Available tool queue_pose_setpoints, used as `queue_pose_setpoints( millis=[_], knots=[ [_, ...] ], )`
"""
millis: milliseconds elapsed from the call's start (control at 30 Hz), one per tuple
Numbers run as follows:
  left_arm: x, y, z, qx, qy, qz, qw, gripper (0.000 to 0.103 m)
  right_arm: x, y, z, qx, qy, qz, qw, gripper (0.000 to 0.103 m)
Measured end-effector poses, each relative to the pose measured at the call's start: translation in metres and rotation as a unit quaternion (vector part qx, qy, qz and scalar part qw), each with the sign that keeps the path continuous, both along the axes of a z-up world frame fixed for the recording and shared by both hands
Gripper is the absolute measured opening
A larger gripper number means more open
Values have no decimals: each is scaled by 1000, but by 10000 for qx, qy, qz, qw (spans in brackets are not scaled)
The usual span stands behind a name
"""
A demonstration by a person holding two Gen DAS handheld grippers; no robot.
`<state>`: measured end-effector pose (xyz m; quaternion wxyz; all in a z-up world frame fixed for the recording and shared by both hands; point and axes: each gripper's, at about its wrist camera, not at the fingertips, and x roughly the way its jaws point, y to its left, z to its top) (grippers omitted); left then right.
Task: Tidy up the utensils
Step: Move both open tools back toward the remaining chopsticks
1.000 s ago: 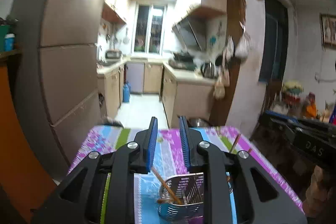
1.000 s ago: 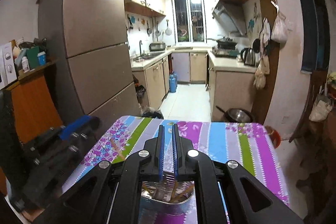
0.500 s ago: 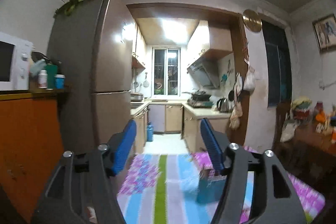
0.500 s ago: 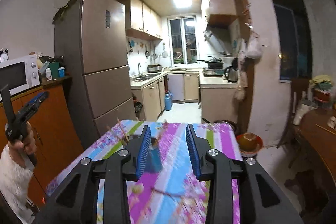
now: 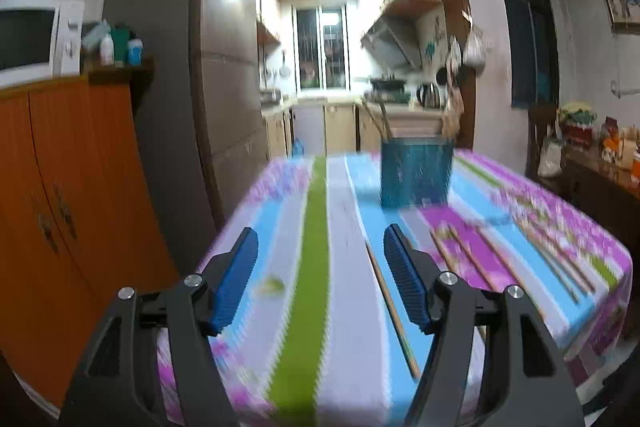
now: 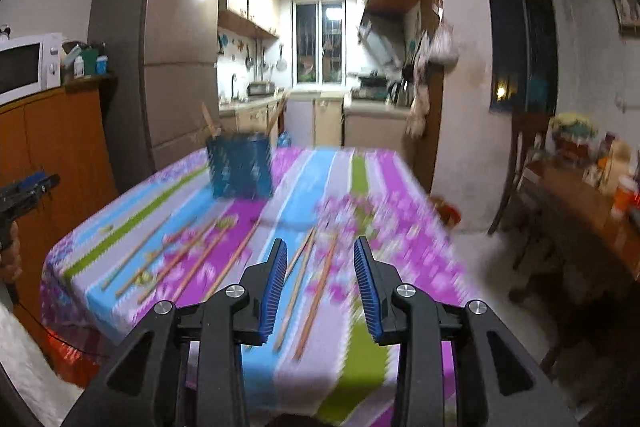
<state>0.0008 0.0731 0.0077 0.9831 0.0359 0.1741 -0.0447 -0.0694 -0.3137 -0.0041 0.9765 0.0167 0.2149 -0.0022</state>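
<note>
the left hand-held gripper is spread wide and holds nothing, over the striped surface. the right hand-held gripper is also parted and empty, above scattered chopsticks lying flat. a blue holder stands upright beyond, with a few sticks in it.

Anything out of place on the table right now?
Yes: loose chopsticks lie scattered at mixed angles across the striped tablecloth, outside the blue holder, which stands upright with only a few sticks in it. Both grippers are open and empty.
</note>
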Motion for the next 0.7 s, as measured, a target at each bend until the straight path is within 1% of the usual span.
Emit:
queue_pose_setpoints(
  millis=[67, 133, 233, 267, 300, 333, 400, 533, 600, 700],
  knots=[
    [-5, -10, -21, 125, 113, 59, 9998, 57, 2, 12, -22, 138, 188, 120, 9997, 35],
    [-8, -16, -40, 90, 285, -11, 9996, 54, 6, 28, -39, 162, 324, 218, 9991, 32],
    [-8, -20, -64, -75, 648, -122, 9978, 50, 9, 53, -63, 61, 498, 483, 9976, 30],
    [-8, -23, -73, -51, 737, -128, 9972, 48, 10, 62, -68, -8, 524, 564, 9970, 30],
    [-7, -26, -81, 52, 779, -125, 9969, 48, 10, 69, -71, -83, 536, 627, 9966, 29],
    [-9, -28, -88, 136, 774, -126, 9968, 48, 10, 79, -77, -199, 549, 736, 9956, 29],
    [-11, -31, -96, 274, 729, -100, 9969, 48, 8, 90, -85, -279, 569, 831, 9945, 29],
    [-14, -35, -104, 276, 629, -5, 9976, 48, 9, 102, -97, -241, 663, 956, 9929, 29],
    [-13, -37, -107, 294, 629, -3, 9976, 48, 12, 105, -97, -246, 643, 987, 9927, 29],
    [-12, -41, -110, 335, 617, -90, 9975, 48, 17, 117, -92, -353, 472, 1060, 9926, 29]
  ],
)
